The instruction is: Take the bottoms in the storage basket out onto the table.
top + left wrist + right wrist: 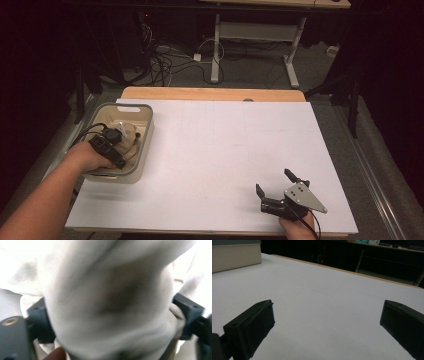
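Note:
A pale, soft cloth point(110, 297) bulges between the two black jaws of my left gripper point(112, 315), touching both pads point(40, 322). From above, that gripper point(119, 135) reaches down into a beige bin point(148, 131) with a grey rim at the table's left, where beige cloth point(129, 142) lies. My right gripper point(273, 181) rests near the front right edge of the white table top point(215, 145). Its jaws stand wide apart, with nothing between them point(327, 322).
The beige bin's wall point(234, 257) sits far off to the left of the right gripper. A wooden strip point(210, 93) runs along the table's far edge. Beyond it are desk legs and cables point(165, 60) on the dark floor.

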`<action>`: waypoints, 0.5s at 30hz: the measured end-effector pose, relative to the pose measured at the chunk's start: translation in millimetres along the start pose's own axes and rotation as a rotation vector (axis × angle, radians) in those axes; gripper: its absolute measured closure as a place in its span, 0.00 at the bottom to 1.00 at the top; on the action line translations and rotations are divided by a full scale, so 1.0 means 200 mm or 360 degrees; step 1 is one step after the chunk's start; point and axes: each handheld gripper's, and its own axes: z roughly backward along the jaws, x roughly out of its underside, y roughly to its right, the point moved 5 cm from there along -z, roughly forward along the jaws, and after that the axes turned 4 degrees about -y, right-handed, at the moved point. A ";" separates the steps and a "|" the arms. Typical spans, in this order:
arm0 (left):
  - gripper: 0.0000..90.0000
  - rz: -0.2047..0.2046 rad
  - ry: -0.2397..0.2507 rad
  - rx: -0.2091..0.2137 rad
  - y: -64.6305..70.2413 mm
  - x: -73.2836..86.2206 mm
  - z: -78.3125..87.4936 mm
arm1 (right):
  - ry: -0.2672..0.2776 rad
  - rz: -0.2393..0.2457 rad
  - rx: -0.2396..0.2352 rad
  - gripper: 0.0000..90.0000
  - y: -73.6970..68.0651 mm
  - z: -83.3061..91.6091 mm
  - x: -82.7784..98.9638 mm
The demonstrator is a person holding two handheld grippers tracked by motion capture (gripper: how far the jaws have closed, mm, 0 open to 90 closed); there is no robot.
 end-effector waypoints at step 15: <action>0.46 -0.0081 -0.0067 -0.0141 0.01 -0.03 -0.04 | -0.0007 0.0012 -0.0010 0.00 -0.01 -0.01 0.00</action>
